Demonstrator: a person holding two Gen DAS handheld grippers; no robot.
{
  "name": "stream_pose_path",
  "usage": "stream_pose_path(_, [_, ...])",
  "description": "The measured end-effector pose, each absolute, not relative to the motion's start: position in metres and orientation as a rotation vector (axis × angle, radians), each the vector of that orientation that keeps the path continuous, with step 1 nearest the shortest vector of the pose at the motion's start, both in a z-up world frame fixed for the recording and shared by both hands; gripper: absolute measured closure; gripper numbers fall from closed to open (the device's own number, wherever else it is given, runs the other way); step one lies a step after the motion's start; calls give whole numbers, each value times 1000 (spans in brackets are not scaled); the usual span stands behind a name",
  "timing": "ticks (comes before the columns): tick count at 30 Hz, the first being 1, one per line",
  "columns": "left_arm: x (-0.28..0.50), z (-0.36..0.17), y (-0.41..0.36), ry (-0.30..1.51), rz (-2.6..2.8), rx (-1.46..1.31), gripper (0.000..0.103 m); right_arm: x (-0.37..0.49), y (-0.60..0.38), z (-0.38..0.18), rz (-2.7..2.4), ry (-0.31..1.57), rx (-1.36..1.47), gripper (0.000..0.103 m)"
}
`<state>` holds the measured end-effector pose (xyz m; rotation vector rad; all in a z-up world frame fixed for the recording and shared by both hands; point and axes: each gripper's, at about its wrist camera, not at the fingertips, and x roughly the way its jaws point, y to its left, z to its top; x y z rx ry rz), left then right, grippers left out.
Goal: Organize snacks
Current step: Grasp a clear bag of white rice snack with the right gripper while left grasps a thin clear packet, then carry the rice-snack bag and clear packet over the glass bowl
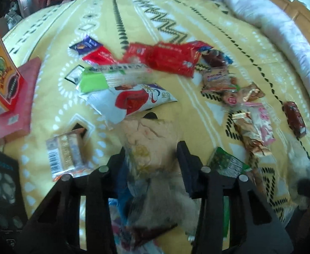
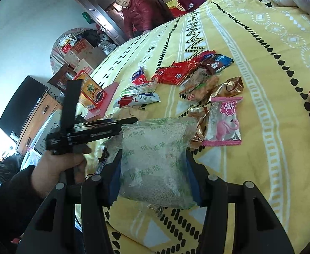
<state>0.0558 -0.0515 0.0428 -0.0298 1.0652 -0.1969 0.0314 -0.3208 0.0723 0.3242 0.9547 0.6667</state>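
**Inspector:** Report the step in hand.

**Operator:** I judge I am mid-sort. My right gripper [image 2: 155, 163] is closed on a clear packet [image 2: 155, 154], frosted plastic with green print, held off the yellow bedspread [image 2: 260, 63]. My left gripper [image 1: 150, 158] has its fingers against a crumpled pale wrapper [image 1: 148, 139]. That view is blurred, so I cannot tell whether the grip is firm or what the wrapper contains.

**Inspector:** Where do the remaining snacks lie?

**Operator:** Scattered over the middle of the bedspread. A cluster of red packets [image 1: 167, 57] sits furthest out, with a green-and-white packet [image 1: 104, 76] and a white pouch with a red motif [image 1: 133, 101] nearer. A pink sachet [image 2: 224, 120] lies just beyond the clear packet. Two boxes, an orange-and-red box [image 1: 0, 67] on a flat red box [image 1: 17, 101], stand at the left edge.

**Inspector:** What does the next move call for?

**Operator:** No container shows, so I would set each held item beside its like. The clear packet looks soft and loosely filled, and may sag or slip if I tilt it. The left gripper needs a confirmed hold before travel.

**Inspector:** Hazards?

**Operator:** A bystander in red [image 2: 136, 12] leans at the far edge of the bed.
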Motion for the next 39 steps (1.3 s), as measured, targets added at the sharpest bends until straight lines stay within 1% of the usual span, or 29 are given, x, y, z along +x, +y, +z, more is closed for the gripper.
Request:
stream_pose_path(4, [48, 47, -44, 1062, -221, -68, 64, 27, -320, 77, 668, 946, 318, 46])
stream_pose_path(6, [51, 43, -47, 1100, -259, -65, 63, 25, -319, 80, 671, 944, 312, 46])
stream_pose_path(7, [56, 38, -49, 1131, -279, -78, 61, 24, -319, 80, 672, 944, 311, 46])
stream_pose_path(8, [62, 31, -49, 1168, -288, -93, 57, 23, -318, 80, 674, 946, 313, 46])
stream_pose_path(9, [65, 27, -49, 1180, -274, -95, 42, 23, -318, 80, 675, 947, 315, 46])
stream_pose_path(11, [65, 22, -48, 1194, -235, -93, 22, 23, -319, 81, 676, 949, 322, 44])
stream_pose_path(13, [65, 13, -47, 1207, -234, -95, 22, 22, -319, 83, 676, 943, 322, 44])
stream_pose_path(14, [63, 12, -48, 1198, -228, -87, 23, 23, -319, 84, 677, 941, 321, 44])
stream_pose_path(16, [59, 16, -52, 1178, -225, -63, 41, 24, -321, 84, 674, 936, 325, 44])
stream_pose_path(18, [55, 24, -52, 1123, -230, -69, 84, 26, -323, 84, 667, 932, 332, 44])
stream_pose_path(19, [56, 27, -52, 1113, -243, -83, 89, 26, -324, 83, 665, 929, 334, 44])
stream_pose_path(26, [42, 50, -60, 997, -278, -65, 90, 24, -325, 82, 656, 932, 333, 43])
stream_pose_path(31, [31, 89, -47, 899, -282, -91, 90, 20, -322, 91, 657, 914, 313, 43])
stream_pose_path(35, [15, 130, -24, 821, -243, -109, 90, 20, -310, 113, 663, 875, 259, 43])
stream_pose_path(39, [-8, 168, 18, 741, -188, -150, 90, 20, -288, 147, 696, 816, 215, 43])
